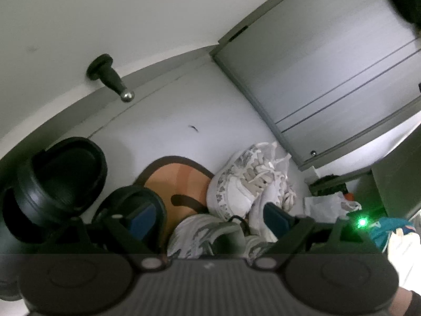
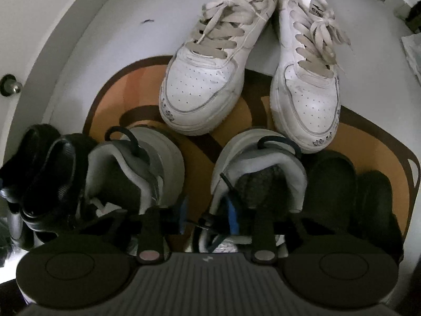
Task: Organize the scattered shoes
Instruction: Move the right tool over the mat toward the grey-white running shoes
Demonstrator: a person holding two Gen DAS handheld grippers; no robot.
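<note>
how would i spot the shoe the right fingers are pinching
Start at the orange and brown mat. Two white lace-up sneakers sit at its far edge, and nearer stand two grey high-tops. It is the right-hand grey high-top, the one with blue-padded fingers closed on its collar's inner edge.

We see a pale floor [image 1: 163, 121] with a small dark mark [image 1: 194, 128] on it. On the floor lies an orange mat [image 2: 326, 142] with brown bands and a brown edge. A black doorstop [image 1: 109, 77] with a metal tip sticks out from the white wall [image 1: 105, 13] on the far left. On the far right stands a grey cabinet [image 1: 329, 73] with dark lines across its front. Near its foot, to the right, lie some white paper [image 1: 325, 205] and a teal cloth [image 1: 389, 230]. A grey skirting [image 1: 163, 67] runs along the foot of the wall.
</note>
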